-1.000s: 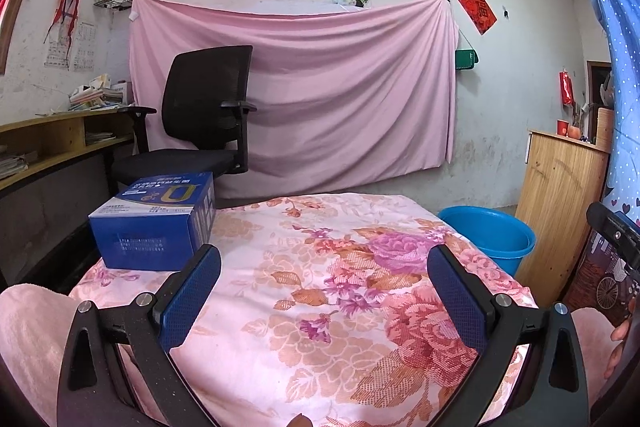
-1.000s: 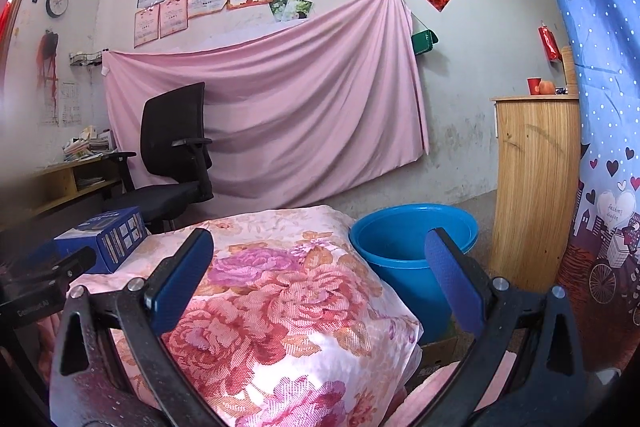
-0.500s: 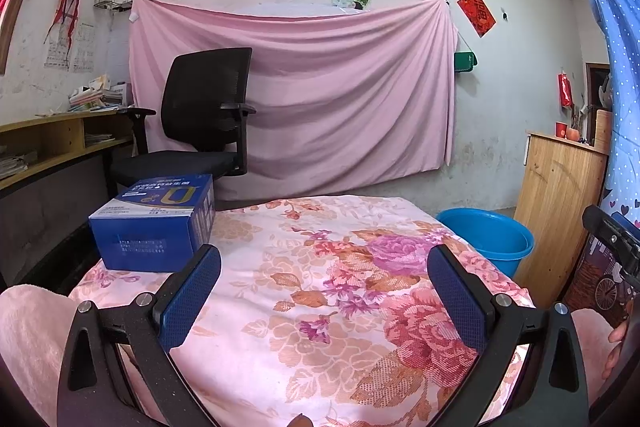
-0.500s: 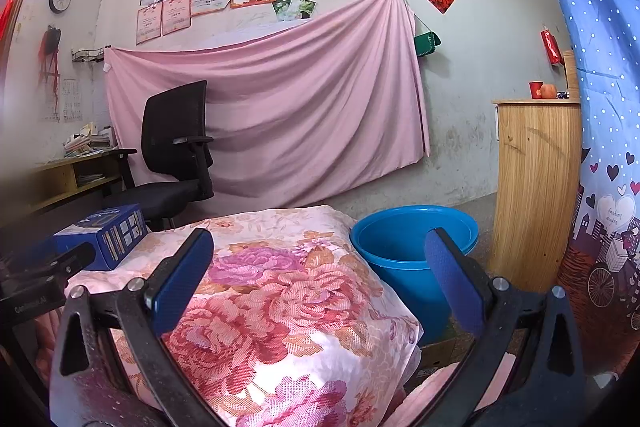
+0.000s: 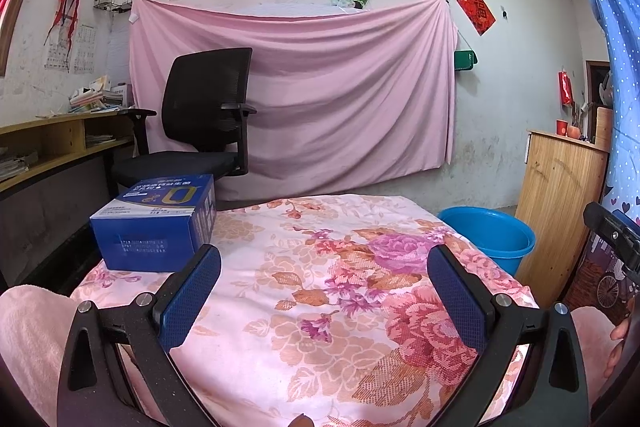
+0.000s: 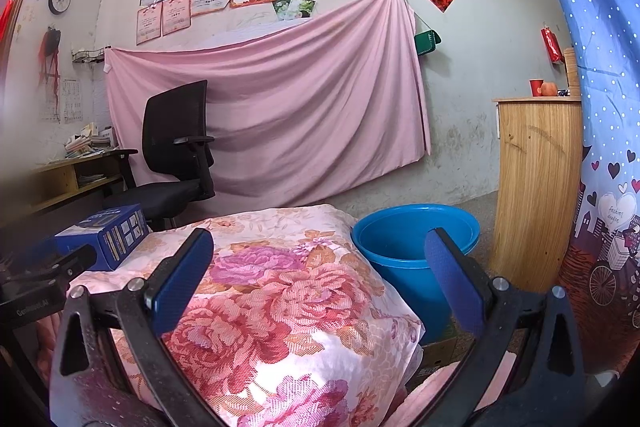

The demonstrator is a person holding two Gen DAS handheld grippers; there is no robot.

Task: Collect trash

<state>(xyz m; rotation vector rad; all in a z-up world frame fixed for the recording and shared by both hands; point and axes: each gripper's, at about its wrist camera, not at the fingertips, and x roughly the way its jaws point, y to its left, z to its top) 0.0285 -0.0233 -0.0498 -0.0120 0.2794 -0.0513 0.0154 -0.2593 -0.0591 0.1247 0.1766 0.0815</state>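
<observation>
Left wrist view: the left hand-held gripper point(image 5: 324, 291) hangs over a table covered by a floral cloth point(image 5: 320, 299), its two blue-padded fingers point(image 5: 190, 301) spread wide with nothing between them. A blue carton point(image 5: 154, 223) stands on the far left part of the cloth, just ahead of the left finger and apart from it. A blue bucket point(image 5: 490, 237) stands on the floor off the table's far right corner, beside a wooden cabinet point(image 5: 560, 203). A black office chair point(image 5: 200, 123) sits behind the table, before a pink sheet point(image 5: 320, 87) hung on the wall. Part of the other tool shows at the right edge, with fingertips of a hand point(image 5: 622, 331) partly visible below it.

Right wrist view: the right hand-held gripper point(image 6: 318, 283) is likewise released, fingers point(image 6: 452, 279) wide apart and empty, poised above the right end of the floral cloth point(image 6: 280, 291). The blue bucket point(image 6: 412, 251) stands close against the table's right edge, open-topped; its visible interior appears bare. The blue carton point(image 6: 102, 235) rests at the far left of the cloth, well apart from this gripper. The left tool's black body intrudes at the left edge. The wooden cabinet point(image 6: 538, 187) stands right of the bucket, a red cup point(image 6: 536, 87) on top.
</observation>
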